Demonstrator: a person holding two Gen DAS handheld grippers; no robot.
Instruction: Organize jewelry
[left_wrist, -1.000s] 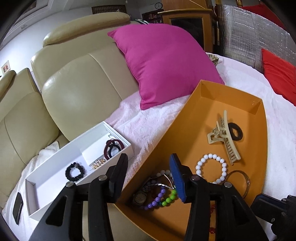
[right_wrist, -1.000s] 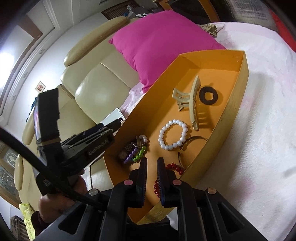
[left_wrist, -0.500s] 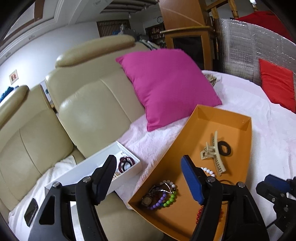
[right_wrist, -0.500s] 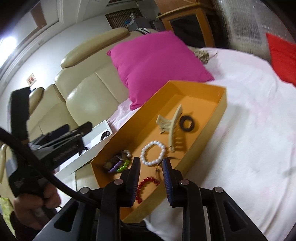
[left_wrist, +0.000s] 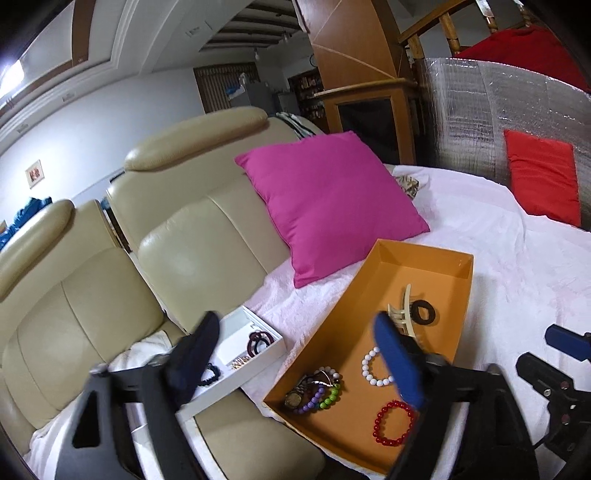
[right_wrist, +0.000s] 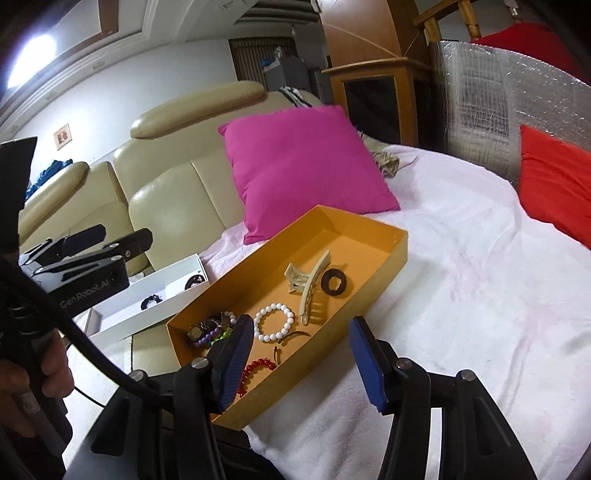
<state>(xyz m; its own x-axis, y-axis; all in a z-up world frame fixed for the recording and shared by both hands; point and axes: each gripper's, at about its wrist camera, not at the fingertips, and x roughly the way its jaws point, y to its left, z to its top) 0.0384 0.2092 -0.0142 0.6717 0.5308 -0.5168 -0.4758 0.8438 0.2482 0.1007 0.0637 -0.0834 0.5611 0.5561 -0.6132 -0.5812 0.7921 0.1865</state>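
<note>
An orange tray (left_wrist: 424, 249) (right_wrist: 369, 226) lies on the white blanket. It holds a red bead bracelet (left_wrist: 393, 422), a white bead bracelet (left_wrist: 373, 365), a watch with purple and green beads (left_wrist: 314, 393), a cream hair claw (right_wrist: 308, 284) and a black ring scrunchie (right_wrist: 334, 282). Left of it, a white box (left_wrist: 236, 323) (right_wrist: 177, 273) contains a maroon hair tie (left_wrist: 258, 339) and a black bead bracelet (left_wrist: 210, 373). My left gripper (left_wrist: 295, 362) hovers above both containers, its jaws opening and empty. My right gripper (right_wrist: 301, 360) hangs over the tray's near end, jaws opening, nothing between them.
A magenta cushion (left_wrist: 332, 206) leans on the beige leather sofa (left_wrist: 184, 229) behind the tray. A red cushion (right_wrist: 554, 184) lies at the far right against a silver foil panel (left_wrist: 498, 122). A hand (right_wrist: 44, 365) holds the left gripper's handle.
Both grippers have risen and drawn back from the tray. The right jaws, shut beside the red bracelet a second ago, have spread; the left jaws have widened too. The red bracelet lies in the tray.
</note>
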